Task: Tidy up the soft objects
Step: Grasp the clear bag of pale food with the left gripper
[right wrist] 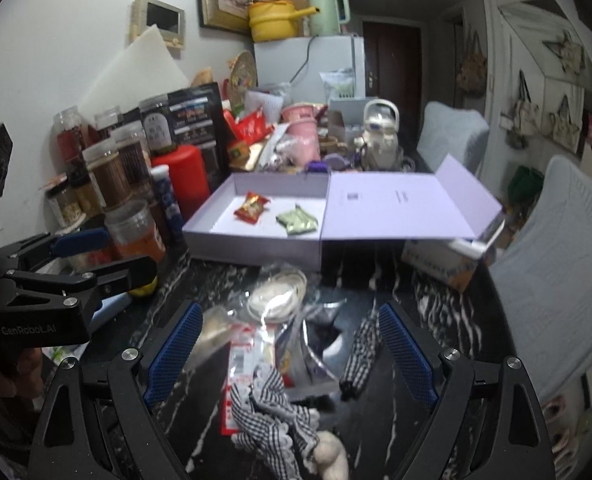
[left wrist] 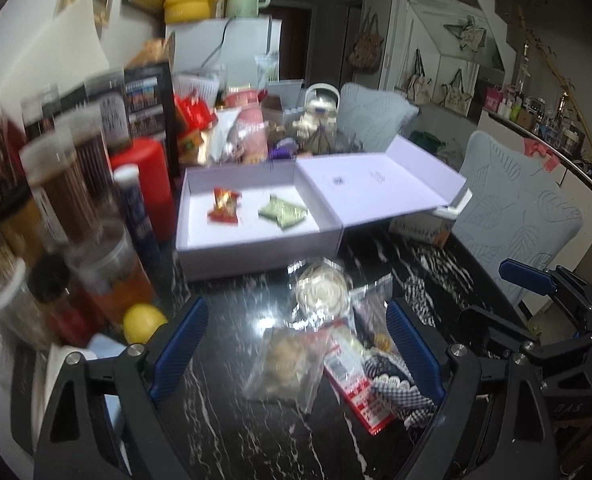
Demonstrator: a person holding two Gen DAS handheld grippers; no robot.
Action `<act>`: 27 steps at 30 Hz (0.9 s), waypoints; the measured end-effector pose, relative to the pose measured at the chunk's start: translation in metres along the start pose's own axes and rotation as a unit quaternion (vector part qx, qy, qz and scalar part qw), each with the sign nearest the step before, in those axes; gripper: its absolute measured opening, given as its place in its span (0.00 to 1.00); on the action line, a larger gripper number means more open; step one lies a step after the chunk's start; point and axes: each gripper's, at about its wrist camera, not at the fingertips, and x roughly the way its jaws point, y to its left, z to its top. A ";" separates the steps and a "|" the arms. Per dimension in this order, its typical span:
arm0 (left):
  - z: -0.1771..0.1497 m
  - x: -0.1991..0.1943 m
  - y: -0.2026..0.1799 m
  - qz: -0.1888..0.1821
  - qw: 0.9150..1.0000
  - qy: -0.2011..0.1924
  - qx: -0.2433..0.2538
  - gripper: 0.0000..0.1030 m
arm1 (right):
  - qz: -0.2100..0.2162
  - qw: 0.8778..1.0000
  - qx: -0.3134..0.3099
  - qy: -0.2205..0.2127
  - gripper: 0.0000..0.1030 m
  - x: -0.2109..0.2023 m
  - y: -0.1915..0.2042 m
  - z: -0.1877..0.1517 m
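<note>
Left gripper (left wrist: 296, 344) spread wide, nothing pinched, above snack bags (left wrist: 288, 364) on black marble table (left wrist: 224, 420). Right gripper (right wrist: 292, 352) spread too, over checked cloth (right wrist: 272, 420). Lilac box (left wrist: 256, 248) open behind, 2 packets inside.

I am holding the left gripper (left wrist: 296, 344) tilted downward, its jaws standing wide apart with nothing pressed between the blue pads (left wrist: 180, 344). I am holding the right gripper (right wrist: 292, 348) angled downward too, its jaws likewise spread wide and gripping nothing. In the right wrist view the left gripper is showing at the left edge, side on, with part of my hand (right wrist: 4, 376) wrapping its handle below. In the left wrist view the right gripper is sitting at the right edge.
</note>
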 end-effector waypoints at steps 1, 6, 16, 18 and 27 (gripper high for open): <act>-0.003 0.003 0.000 -0.003 1.000 0.005 -0.002 0.89 | 0.002 1.000 0.002 0.004 0.88 0.003 -0.001 -0.003; -0.020 0.025 0.007 -0.012 0.999 0.036 -0.018 0.89 | 0.006 0.999 0.022 0.038 0.88 0.024 -0.010 -0.021; -0.041 0.065 0.014 -0.014 0.996 0.084 -0.026 0.89 | 0.002 0.997 0.036 0.067 0.88 0.047 -0.021 -0.041; -0.044 0.075 0.014 -0.011 0.995 0.094 -0.026 0.89 | -0.001 0.997 0.039 0.071 0.88 0.051 -0.025 -0.042; -0.052 0.114 0.016 -0.008 0.989 0.144 -0.011 0.89 | -0.014 0.995 0.047 0.083 0.88 0.063 -0.044 -0.039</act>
